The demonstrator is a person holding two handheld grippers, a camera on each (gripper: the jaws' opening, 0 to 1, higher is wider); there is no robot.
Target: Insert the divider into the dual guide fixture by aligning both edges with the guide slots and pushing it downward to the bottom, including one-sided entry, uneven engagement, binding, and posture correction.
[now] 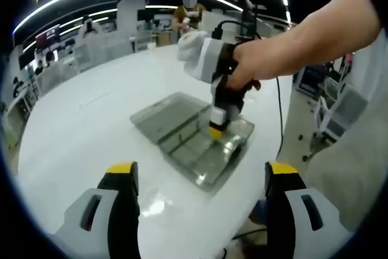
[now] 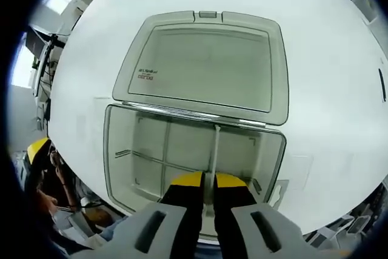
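**Divider going into the box, right gripper on it**

Right gripper view: right gripper (image 2: 208,181) at bottom centre of frame, jaws nearly closed, pinching the near end of a thin clear divider (image 2: 215,150). The divider runs as a pale strip from the jaw tips toward mid-frame, ending at the hinge side of the open compartment box (image 2: 115,150). Other partitions already stand left of it. The flipped-back lid (image 2: 203,68) lies flat across the upper half of the frame.

Left gripper view: left gripper (image 1: 200,177) at the bottom, jaws spread wide, holding nothing, hanging over the white table (image 1: 79,119) well short of the box. The right gripper sits at centre frame, pointing down into the box, a hand (image 1: 254,65) wrapped round it.

Seating depth of the divider: cannot tell; guide slots too small to make out.

Risks, as judged:
- Grip is on one end only, so a push may drive that end down first, the far end riding high and binding
- Far edge missing its slot would skew the divider
- Box is unbraced; a hard push could slide or tip it
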